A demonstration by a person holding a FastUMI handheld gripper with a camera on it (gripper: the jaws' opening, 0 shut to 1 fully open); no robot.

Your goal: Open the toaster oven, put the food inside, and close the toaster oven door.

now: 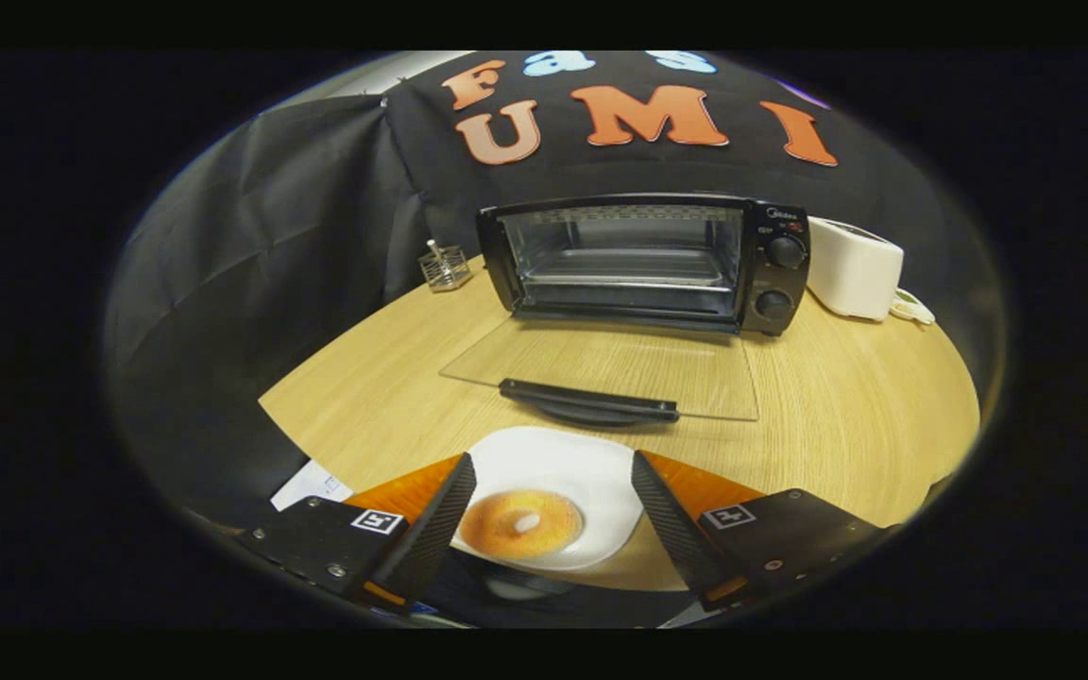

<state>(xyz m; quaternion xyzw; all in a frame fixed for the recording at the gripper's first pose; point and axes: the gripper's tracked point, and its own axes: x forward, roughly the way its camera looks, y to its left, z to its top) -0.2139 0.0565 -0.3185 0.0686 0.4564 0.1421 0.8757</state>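
A black toaster oven (643, 263) stands at the back of the wooden table (846, 406). Its glass door (610, 364) lies folded down flat toward me, with the dark handle (588, 399) at its near edge. The oven's inside shows a bare rack. Nearer to me a white plate (563, 472) holds a golden ring-shaped bagel (520, 524). My gripper (552, 465) is open, its fingers spread wide on either side of the plate, above it. The bagel lies between the fingers, closer to the left one, and neither finger touches it.
A white appliance (854, 267) with a cord stands right of the oven. A small wire holder (444, 267) sits at the back left of the table. A white paper (310, 486) lies below the table's near left edge.
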